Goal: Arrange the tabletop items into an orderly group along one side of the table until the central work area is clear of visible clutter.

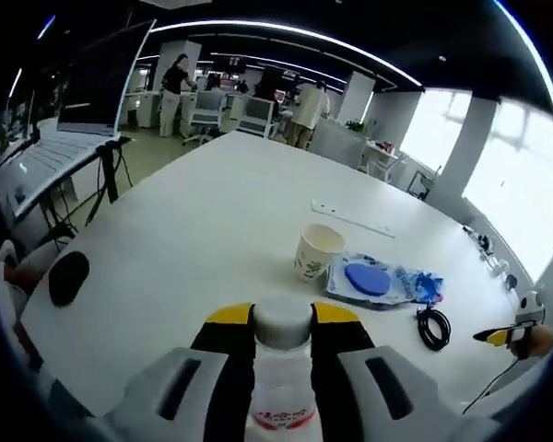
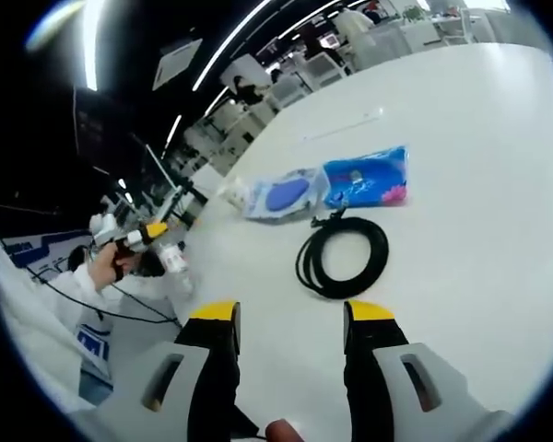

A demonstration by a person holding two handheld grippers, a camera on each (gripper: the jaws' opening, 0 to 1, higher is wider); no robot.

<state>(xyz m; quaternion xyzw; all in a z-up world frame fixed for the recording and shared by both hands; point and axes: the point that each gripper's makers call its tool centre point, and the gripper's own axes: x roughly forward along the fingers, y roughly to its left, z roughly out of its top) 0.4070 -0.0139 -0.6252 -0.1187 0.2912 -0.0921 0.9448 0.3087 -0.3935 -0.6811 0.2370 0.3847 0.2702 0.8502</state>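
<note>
Barely begun: left gripper point(image 1: 283, 336) clamps the bottle point(image 1: 282, 387); right gripper point(image 2: 290, 318) gapes empty, cable point(image 2: 342, 256) at 12, cup point(image 1: 318, 250) unmoved.

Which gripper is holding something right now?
The left gripper: its jaws clamp a clear water bottle with a white cap. The right gripper is open and bare, pointing at the coiled black cable.

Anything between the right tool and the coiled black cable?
No. In the right gripper view, only bare white table lies between the open right tool and the coiled black cable.
</note>
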